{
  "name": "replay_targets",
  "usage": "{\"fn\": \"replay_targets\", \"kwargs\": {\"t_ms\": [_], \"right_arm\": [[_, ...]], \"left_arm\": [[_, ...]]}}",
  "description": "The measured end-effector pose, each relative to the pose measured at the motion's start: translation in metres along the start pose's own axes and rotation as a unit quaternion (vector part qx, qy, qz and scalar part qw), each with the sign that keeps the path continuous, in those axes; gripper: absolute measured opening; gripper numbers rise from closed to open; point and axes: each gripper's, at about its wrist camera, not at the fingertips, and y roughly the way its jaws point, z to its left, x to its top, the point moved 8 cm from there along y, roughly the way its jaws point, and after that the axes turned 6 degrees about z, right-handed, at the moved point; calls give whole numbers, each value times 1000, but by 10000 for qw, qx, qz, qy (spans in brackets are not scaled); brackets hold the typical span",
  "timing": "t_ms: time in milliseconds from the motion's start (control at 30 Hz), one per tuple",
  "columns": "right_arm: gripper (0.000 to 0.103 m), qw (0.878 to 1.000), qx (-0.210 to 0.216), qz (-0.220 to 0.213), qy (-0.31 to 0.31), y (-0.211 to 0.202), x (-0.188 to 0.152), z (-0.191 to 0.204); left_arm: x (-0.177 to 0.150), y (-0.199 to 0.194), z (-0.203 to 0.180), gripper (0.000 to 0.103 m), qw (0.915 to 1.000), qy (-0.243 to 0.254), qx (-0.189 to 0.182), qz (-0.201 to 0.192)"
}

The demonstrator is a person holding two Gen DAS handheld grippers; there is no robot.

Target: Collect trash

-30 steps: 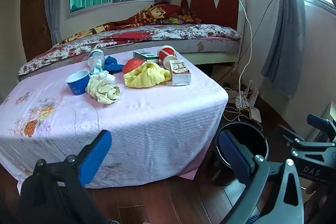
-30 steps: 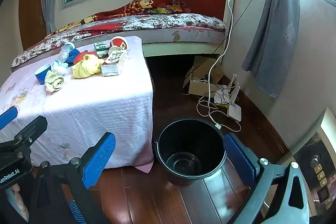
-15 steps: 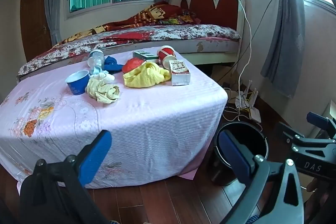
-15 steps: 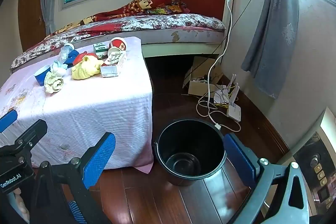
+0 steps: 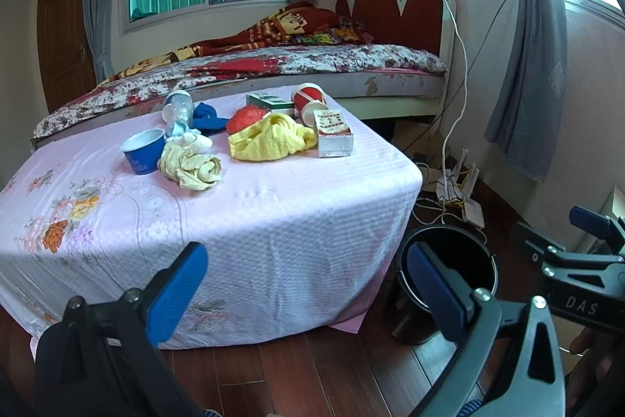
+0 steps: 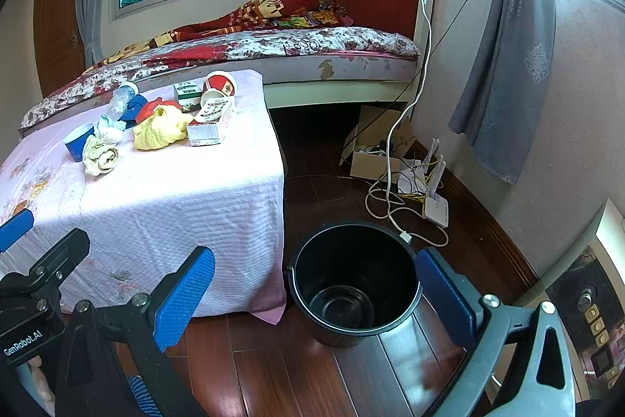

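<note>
Nearest the cameras: left gripper and right gripper, both with blue pads spread wide, grasping nothing.
Floor, just beyond: black bucket, with nothing inside, beside the table's right corner, directly ahead of the right gripper.
Table: pink floral cloth, front edge close to the left gripper.
Trash, far half of the table: blue cup, pale crumpled cloth, yellow rag, carton lying lengthwise away from the viewer, red cup tipped over.
Key relation: trash lies ahead and above the left gripper, which looks nearer to it; bucket sits to its right.
</note>
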Motion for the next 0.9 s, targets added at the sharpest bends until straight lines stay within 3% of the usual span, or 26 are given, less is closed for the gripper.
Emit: {"fn": "replay_targets", "kwargs": {"t_ms": [900], "right_arm": [[103, 10000, 10, -6, 7, -1, 0, 0]], "left_arm": [[-5, 3, -1, 102, 10000, -16, -29, 20]]}}
